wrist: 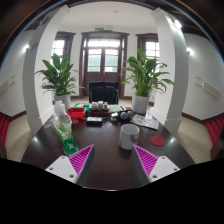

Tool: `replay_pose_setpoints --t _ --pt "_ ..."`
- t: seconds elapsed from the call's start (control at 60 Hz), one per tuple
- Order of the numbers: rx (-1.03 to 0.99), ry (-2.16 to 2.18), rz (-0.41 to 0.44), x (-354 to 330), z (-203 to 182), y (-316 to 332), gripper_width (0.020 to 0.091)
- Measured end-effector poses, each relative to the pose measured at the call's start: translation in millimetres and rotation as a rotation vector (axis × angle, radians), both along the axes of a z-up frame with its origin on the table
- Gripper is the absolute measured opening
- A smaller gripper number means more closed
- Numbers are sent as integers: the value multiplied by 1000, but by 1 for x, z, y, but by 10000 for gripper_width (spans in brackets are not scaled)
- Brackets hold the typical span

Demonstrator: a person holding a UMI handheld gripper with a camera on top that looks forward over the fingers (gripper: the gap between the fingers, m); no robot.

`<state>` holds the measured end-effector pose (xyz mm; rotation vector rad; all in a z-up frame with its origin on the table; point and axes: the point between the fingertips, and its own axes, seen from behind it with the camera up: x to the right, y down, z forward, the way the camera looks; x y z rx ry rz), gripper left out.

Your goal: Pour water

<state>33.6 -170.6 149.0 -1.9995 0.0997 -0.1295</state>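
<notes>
Magenta pads face each other across a wide gap: the tongs (113, 162) stand apart and hold nothing, hovering low over the dark, glossy desk (105, 170). That spread looks like readiness for a grasp not yet begun, since nothing lies between the fingers.

Just ahead and toward the left finger stands a clear plastic bottle (65, 128) with a green label, upright and capped as far as can be told; it is most likely the water source. Ahead and a little toward the right finger sits a pale cup (129, 135), also upright, its mouth up, the likely place for the water. Bottle and cup are near each other but apart, with bare desk between them, so the approach to either seems open.

Beside the cup, further right, lies a small red lid or dish (158, 141). Beyond these, mid-desk, is a clutter of dark objects (97, 118) and a red thing (77, 113), too small to name; they sit behind the bottle and should not block a grasp, though a wide swing could brush them.

Farther off, two potted plants (60, 76) flank a dark cabinet (102, 92) below tall windows (103, 56)
</notes>
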Motion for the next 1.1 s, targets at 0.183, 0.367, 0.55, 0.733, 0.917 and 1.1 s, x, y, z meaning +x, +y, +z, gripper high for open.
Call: replay_pose_setpoints --t 0.183,0.367,0.55,0.733,0.917,1.1 --pt "29 30 54 -73 -35 3 767" --pt "137 120 164 -163 -51 40 772" --pt "212 143 183 -182 -49 98 768" --pt "244 119 188 -183 -43 140 766" --pt "260 81 192 -179 -45 165 546" --pt "312 46 221 -183 -43 169 393"
